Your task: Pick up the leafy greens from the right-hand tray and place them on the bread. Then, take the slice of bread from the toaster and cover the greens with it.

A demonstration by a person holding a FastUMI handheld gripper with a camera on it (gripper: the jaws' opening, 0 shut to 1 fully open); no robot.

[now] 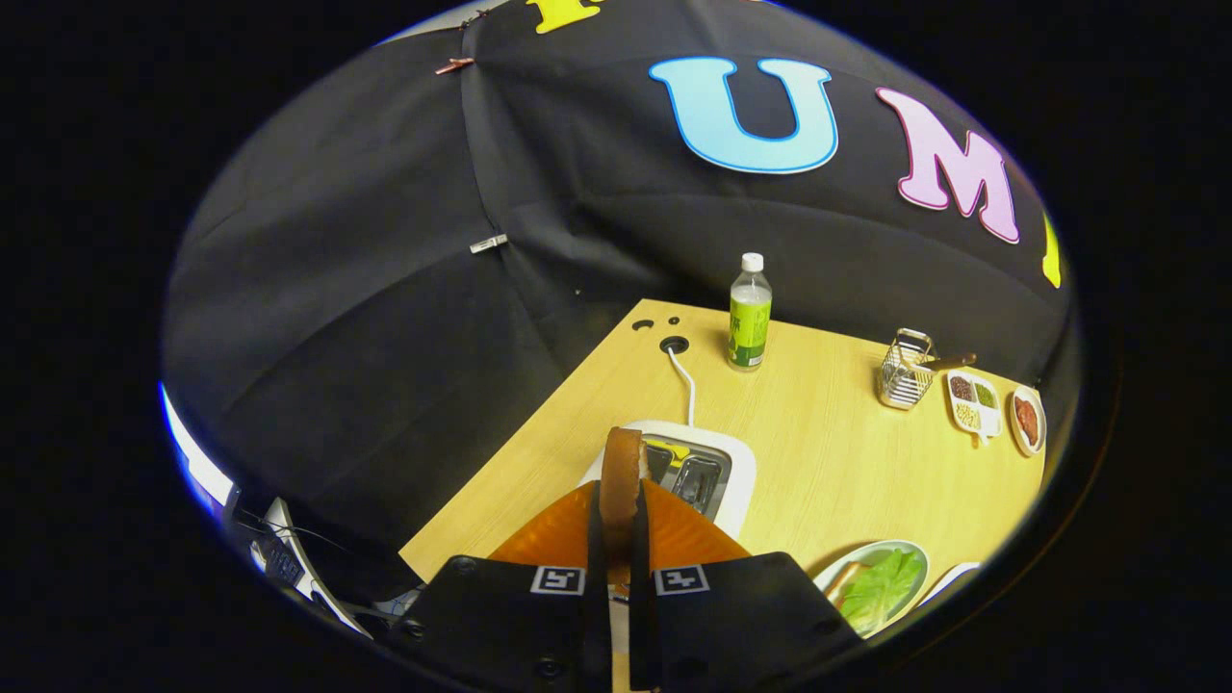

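toaster [717, 476] just below hand-held gripper [616, 539], bare table [818, 433] toward plate [900, 551]

We see bread slice [621, 472] upright, edge-on, brown crust, pinched between fingers [616, 553] above white toaster [736, 486]. Greens [884, 587] lie flat on second slice [841, 580] in pale plate [871, 551], right of fingers.

The gripper camera looked forward and steeply down from close above the toaster [688, 472], facing the table's [828, 433] far edge, where a bottle [750, 313] stood beyond the toaster.
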